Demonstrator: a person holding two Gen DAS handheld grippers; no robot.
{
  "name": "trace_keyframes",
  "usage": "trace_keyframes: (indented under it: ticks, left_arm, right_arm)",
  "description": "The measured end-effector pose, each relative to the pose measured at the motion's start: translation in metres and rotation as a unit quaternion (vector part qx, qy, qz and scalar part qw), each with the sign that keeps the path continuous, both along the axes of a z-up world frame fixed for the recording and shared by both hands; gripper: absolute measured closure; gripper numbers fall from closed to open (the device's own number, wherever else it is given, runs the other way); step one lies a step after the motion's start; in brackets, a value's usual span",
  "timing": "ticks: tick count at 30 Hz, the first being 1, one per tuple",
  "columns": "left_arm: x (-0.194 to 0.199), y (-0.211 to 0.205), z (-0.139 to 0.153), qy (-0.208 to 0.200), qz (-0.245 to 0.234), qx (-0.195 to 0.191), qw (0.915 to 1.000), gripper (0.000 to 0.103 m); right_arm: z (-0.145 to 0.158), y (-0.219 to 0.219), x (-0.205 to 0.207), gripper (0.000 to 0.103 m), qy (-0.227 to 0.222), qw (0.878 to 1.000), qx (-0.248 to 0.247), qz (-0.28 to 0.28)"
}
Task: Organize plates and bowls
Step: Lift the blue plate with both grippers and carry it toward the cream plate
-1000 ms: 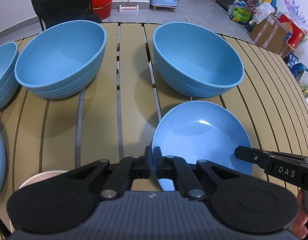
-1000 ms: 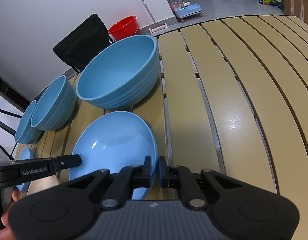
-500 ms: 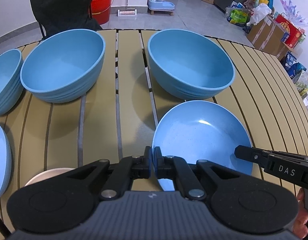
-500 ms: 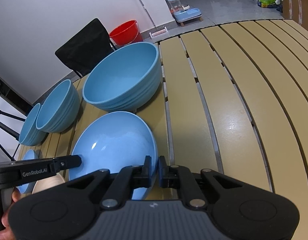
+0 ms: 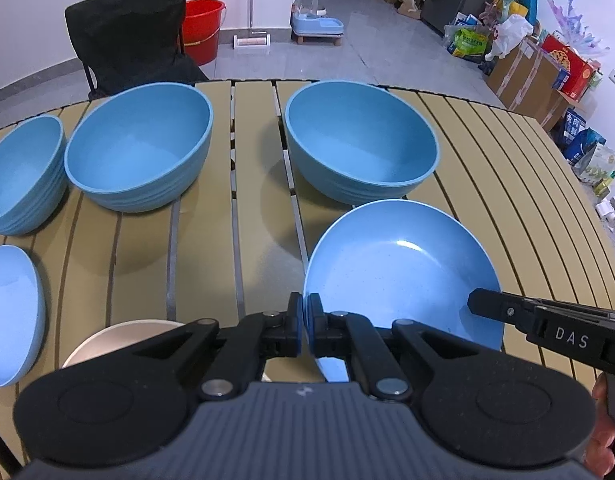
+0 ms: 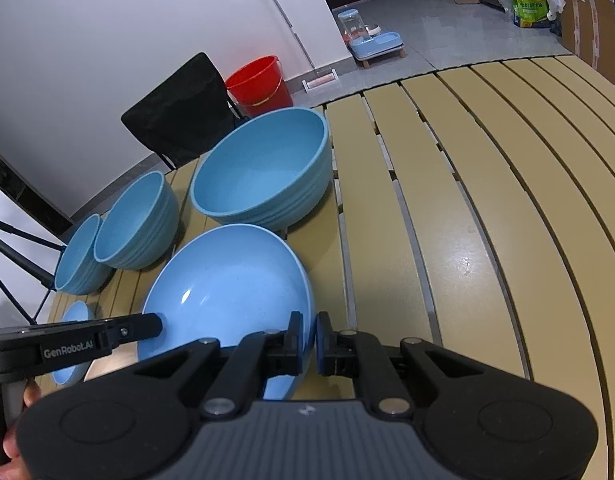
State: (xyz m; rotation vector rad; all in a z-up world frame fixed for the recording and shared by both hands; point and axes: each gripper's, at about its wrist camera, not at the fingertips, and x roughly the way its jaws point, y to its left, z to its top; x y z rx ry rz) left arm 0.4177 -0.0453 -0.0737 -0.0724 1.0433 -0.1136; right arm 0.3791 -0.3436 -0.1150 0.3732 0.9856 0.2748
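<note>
Left wrist view: left gripper (image 5: 306,320) clenched on the near-left rim of a light blue plate (image 5: 403,272), low centre-right of frame. The right gripper's finger enters from the right edge and overlaps the plate's right rim. Only this view shows a cream dish (image 5: 119,336) behind the gripper body at lower left, and cardboard boxes (image 5: 523,72) at upper right.

Right wrist view: right gripper (image 6: 309,338) clamped on the same plate (image 6: 223,288) at its right rim, low centre. Only here a tripod leg (image 6: 15,264) shows at the left edge.

Plate: shallow, glossy, finely speckled, one bright highlight; gripped on both sides over the slatted table (image 5: 247,216).

Three deep ribbed bowls sit beyond it; the nearest bowl (image 5: 359,140) lies just behind the plate. A smaller blue dish (image 5: 7,312) sits at the left edge.
</note>
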Motion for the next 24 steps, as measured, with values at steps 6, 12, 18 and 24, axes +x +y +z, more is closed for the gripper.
trace_keyframes:
  ticks: [6,12,18,24]
  left_arm:
    - [-0.014,-0.001,0.012,-0.009,0.000,0.000,1.0000,0.100]
    - [-0.030,-0.003,0.024,-0.018,0.000,0.002,0.9998,0.099]
    - [-0.048,-0.005,0.037,-0.029,-0.002,0.005,0.9996,0.099]
    - [-0.065,-0.004,0.049,-0.038,0.001,0.005,0.9992,0.099]
  right_arm:
    - [0.011,-0.003,-0.012,0.097,-0.009,1.000,0.003,-0.002]
    - [0.019,-0.006,-0.025,0.097,-0.016,1.000,0.006,-0.003]
    - [0.030,-0.006,-0.038,0.097,-0.026,1.000,0.008,-0.003]
    - [0.044,-0.007,-0.056,0.097,-0.037,0.999,0.008,0.001]
